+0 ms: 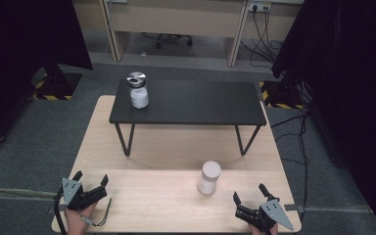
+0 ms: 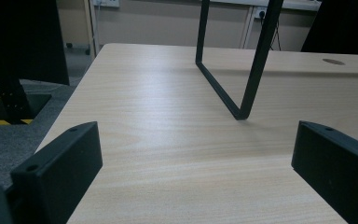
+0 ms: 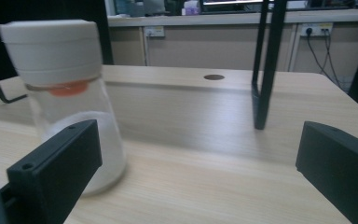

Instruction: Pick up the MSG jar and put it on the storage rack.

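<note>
Both grippers low at the near edge of the light wooden table (image 1: 176, 205), each with jaws spread wide and gripping nothing

Right gripper (image 1: 249, 197) near the table's right front corner; left gripper (image 1: 90, 179) near the left front corner, well apart from the other

White-capped jar (image 1: 209, 177) upright on the table, ahead and to the left of the right gripper, near but not touching; in the right gripper view, the same jar (image 3: 67, 93) just beyond the left-hand jaw, off the line between the jaws, with white powder in the lower part and an orange patch under the cap

Bare wood between and ahead of the left gripper's jaws (image 2: 191, 154), up to the thin black leg (image 2: 242, 79) of the small black bench (image 1: 188, 103)

Bench set across the far half of the table, its legs planted on the wood, open tabletop beneath it

Second jar with a metal lid (image 1: 138, 90) upright on the bench's left end, close to its far left corner, well apart from both grippers

Open strip of table between the two grippers and to the left of the white-capped jar; grey carpet (image 1: 24, 147) beyond the table's edges on either side
</note>
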Demonstrator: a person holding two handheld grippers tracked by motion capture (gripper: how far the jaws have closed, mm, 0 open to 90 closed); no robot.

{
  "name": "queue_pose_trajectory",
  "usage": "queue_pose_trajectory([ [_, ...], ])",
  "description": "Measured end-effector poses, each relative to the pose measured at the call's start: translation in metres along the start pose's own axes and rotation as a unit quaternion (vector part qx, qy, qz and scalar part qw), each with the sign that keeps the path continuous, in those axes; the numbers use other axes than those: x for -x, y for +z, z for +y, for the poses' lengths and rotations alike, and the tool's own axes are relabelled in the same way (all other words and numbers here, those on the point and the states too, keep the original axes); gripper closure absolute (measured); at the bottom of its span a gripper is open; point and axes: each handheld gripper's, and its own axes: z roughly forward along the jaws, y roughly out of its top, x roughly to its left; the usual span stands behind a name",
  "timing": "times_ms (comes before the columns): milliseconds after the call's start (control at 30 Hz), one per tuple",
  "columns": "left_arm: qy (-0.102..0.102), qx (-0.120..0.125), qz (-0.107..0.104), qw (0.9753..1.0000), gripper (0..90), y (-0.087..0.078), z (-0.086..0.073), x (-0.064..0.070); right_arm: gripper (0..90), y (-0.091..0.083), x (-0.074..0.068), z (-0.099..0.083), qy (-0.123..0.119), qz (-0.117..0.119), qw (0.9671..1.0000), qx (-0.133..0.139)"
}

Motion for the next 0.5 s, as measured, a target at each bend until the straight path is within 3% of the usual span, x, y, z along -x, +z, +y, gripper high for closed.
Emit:
queue_pose_trajectory([
  [500, 0.004, 0.000, -0.001, 1.0000, 0.9, 0.000, 0.000, 0.000, 0.3, 0.012, -0.013, 0.008, -0.009, 0.076, 0.9970, 0.003],
])
